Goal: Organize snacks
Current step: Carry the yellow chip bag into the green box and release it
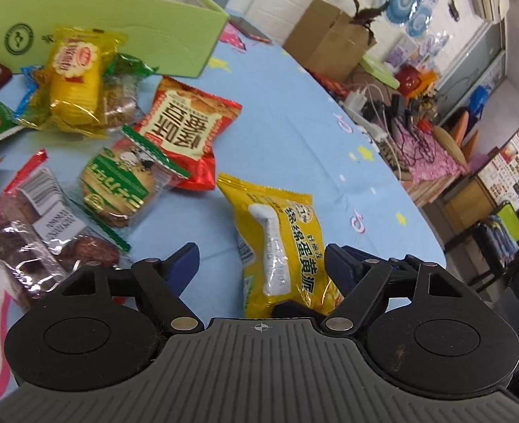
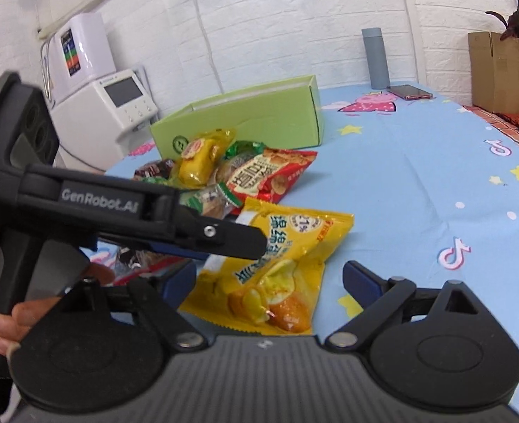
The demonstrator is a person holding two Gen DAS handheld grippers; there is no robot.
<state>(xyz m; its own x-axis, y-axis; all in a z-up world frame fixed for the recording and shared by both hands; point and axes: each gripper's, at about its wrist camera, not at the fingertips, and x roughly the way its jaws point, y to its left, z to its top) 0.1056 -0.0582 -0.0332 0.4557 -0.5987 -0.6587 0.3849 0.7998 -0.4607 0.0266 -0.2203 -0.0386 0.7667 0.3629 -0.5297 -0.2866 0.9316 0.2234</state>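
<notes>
- Left wrist view: left gripper [image 1: 262, 264] spread wide, clamping nothing, low over the blue cartoon-print surface [image 1: 294, 112]
- Yellow egg-yolk pastry packet [image 1: 280, 243] flat on the surface, its near end lying between the blue fingertips [image 1: 185, 257] and close against the right-hand one
- Beyond it, a loose heap of snacks: red cracker packet [image 1: 185, 127] overlapping a green-labelled biscuit packet [image 1: 125, 187]; clear packet of dark cakes [image 1: 30, 232] at the left; yellow wafer packet [image 1: 76, 81] on top of the far pile
- Green box [image 1: 100, 28] open at the top, standing behind the heap, just beside the far snacks
- Brown cardboard box [image 1: 326, 38] well apart, near the far edge of the surface
- Right wrist view: right gripper [image 2: 268, 278] likewise spread apart and clamping nothing, hovering near the lower end of the same yellow egg-yolk pastry packet [image 2: 280, 264]
- Left gripper [image 2: 238, 239] reaching in from the left, its black tip over the packet's upper half; contact with the packet impossible to tell
- Hand [image 2: 19, 317] wrapped round that gripper's handle at the left edge
- Green box [image 2: 259, 120] behind the heap, grey cylinder [image 2: 375, 58] and phone [image 2: 409, 92] farther back by the white brick wall
</notes>
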